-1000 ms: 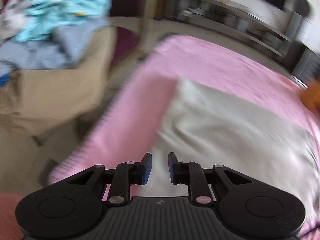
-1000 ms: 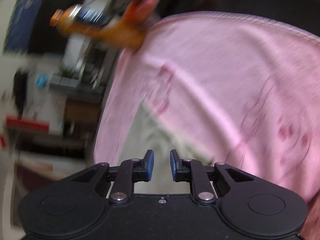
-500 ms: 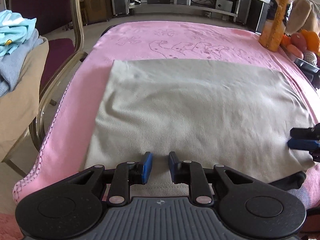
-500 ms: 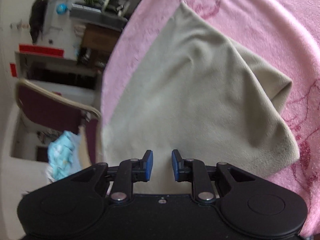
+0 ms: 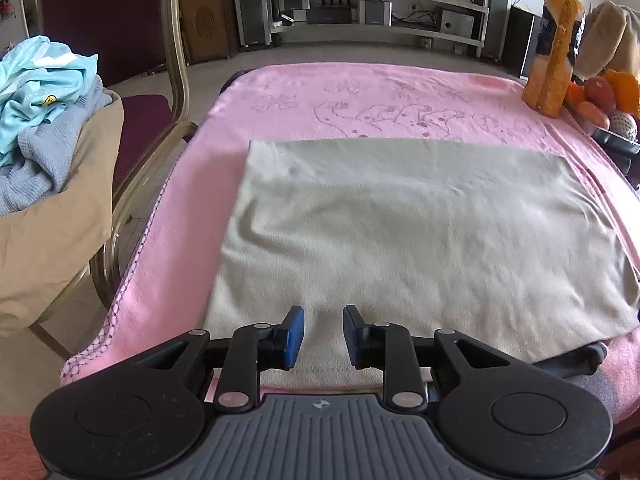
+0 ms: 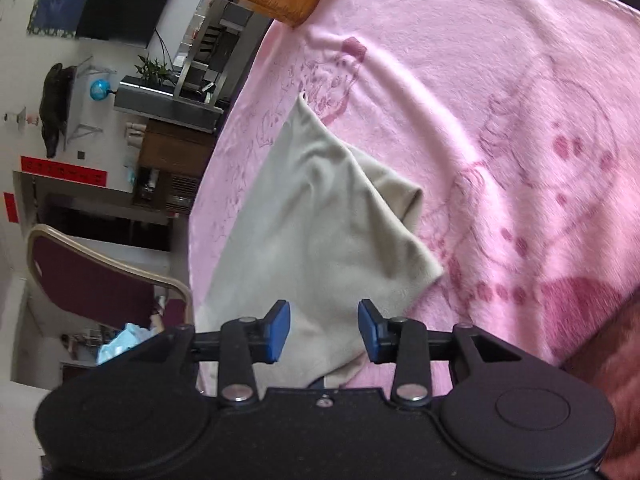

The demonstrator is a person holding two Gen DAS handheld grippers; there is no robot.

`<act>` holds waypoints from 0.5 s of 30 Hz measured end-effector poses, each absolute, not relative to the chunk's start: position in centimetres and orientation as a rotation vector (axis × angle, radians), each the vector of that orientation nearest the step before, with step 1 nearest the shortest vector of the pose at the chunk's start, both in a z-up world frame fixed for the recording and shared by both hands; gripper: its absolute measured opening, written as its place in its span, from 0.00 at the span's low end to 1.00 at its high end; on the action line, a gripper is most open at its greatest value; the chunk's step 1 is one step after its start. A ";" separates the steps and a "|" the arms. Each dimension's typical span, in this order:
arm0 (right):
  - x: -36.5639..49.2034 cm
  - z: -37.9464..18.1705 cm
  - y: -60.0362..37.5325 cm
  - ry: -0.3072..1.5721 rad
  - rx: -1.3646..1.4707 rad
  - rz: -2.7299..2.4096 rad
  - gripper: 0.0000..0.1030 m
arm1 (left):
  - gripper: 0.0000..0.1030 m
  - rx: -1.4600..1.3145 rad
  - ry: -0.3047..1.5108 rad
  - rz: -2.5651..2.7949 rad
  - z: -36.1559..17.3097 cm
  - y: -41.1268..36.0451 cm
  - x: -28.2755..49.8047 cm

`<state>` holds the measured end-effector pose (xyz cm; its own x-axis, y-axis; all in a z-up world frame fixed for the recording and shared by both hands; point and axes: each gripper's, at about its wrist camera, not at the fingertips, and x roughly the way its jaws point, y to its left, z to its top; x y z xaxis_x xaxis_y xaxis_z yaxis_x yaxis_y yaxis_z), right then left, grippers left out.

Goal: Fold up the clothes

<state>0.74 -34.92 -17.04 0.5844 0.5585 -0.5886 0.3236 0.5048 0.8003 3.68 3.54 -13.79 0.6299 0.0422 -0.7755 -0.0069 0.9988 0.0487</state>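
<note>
A beige cloth (image 5: 400,232) lies folded flat as a wide rectangle on a pink blanket (image 5: 360,92). My left gripper (image 5: 323,334) is open over the cloth's near edge, left of the middle, with a small gap and nothing between the pads. In the right wrist view the same beige cloth (image 6: 312,220) shows a doubled right end on the pink blanket (image 6: 500,120). My right gripper (image 6: 324,332) hovers open over the cloth's near right part, pads wide apart and holding nothing.
A pile of light blue, grey-blue and tan clothes (image 5: 44,92) sits to the left beside a maroon chair with a gold frame (image 5: 176,60). An orange juice bottle (image 5: 554,48) and fruit (image 5: 604,92) stand at the far right. Shelving lines the back wall.
Both views have steadied after a fast, blurred swing. The right gripper's pads have spread wider and it has shifted toward the cloth's right end. The left gripper's gap has grown slightly.
</note>
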 end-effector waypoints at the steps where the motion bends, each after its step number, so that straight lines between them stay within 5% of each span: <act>1: 0.6 -17.1 -34.6 1.003 1.067 0.182 0.36 | 0.24 0.045 0.891 0.025 -13.8 3.4 3.7; 7: 1.2 -17.7 -31.9 1.078 0.969 0.169 0.36 | 0.24 0.063 0.900 0.029 -14.1 3.3 3.9; 15: 1.1 -19.9 -31.3 1.054 1.172 0.089 0.36 | 0.25 0.053 0.923 0.036 -14.6 3.3 4.3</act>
